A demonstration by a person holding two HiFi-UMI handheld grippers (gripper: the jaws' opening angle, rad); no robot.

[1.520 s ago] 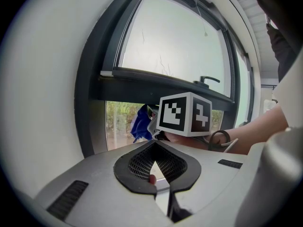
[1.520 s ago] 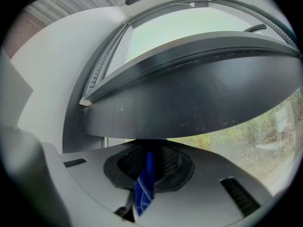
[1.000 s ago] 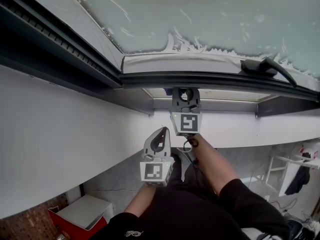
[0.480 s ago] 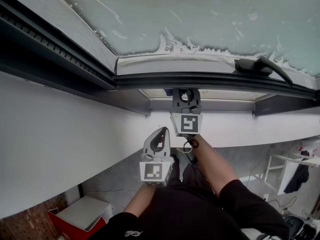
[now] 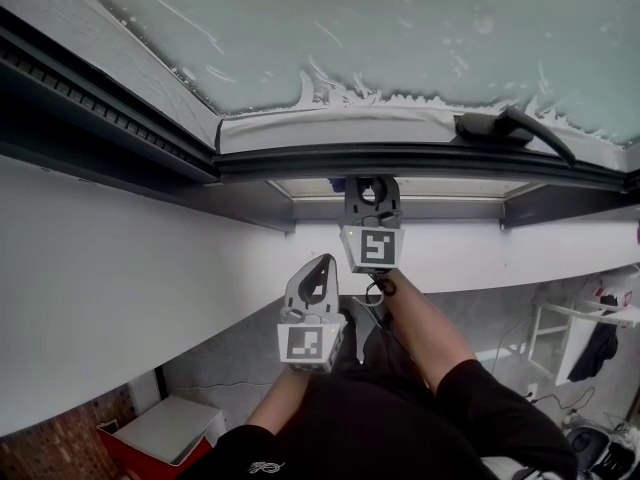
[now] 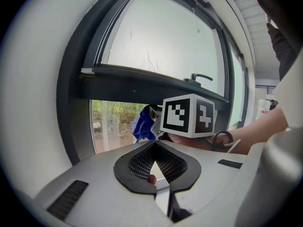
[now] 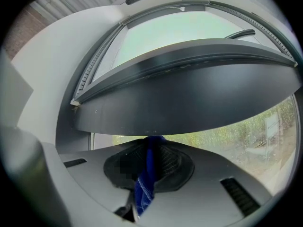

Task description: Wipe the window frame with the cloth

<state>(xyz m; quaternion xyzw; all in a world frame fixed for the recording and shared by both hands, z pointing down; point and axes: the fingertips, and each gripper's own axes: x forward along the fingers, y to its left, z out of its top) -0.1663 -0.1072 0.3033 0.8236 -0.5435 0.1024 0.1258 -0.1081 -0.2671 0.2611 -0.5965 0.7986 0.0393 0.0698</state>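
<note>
Up against the dark window frame (image 7: 189,103), my right gripper (image 7: 150,148) is clenched on the blue cloth (image 7: 144,183). Its own view shows the cloth pinched between the two pads. One fold trails down toward the camera, and the upper end touches the underside of the frame's wide rail. Greenery shows through the gap below that rail.

From the head view I see this gripper reaching forward under the same rail, its marker cube (image 5: 374,247) facing me. A black window handle (image 5: 510,124) lies on the sash well off to its right. The pale glass pane (image 5: 400,28) above carries white streaks and a ragged white smear along its lower edge.

My left gripper (image 5: 322,265) sits lower and to the left, closer to my body. It is apart from the frame and in front of the white wall (image 5: 120,258). In its own view the jaws are closed tip to tip with nothing held between them. Past them I see the right gripper's cube, with the cloth bunched just to the left of it against the opening. A red box (image 5: 165,433) stands on the floor at the lower left.
</note>
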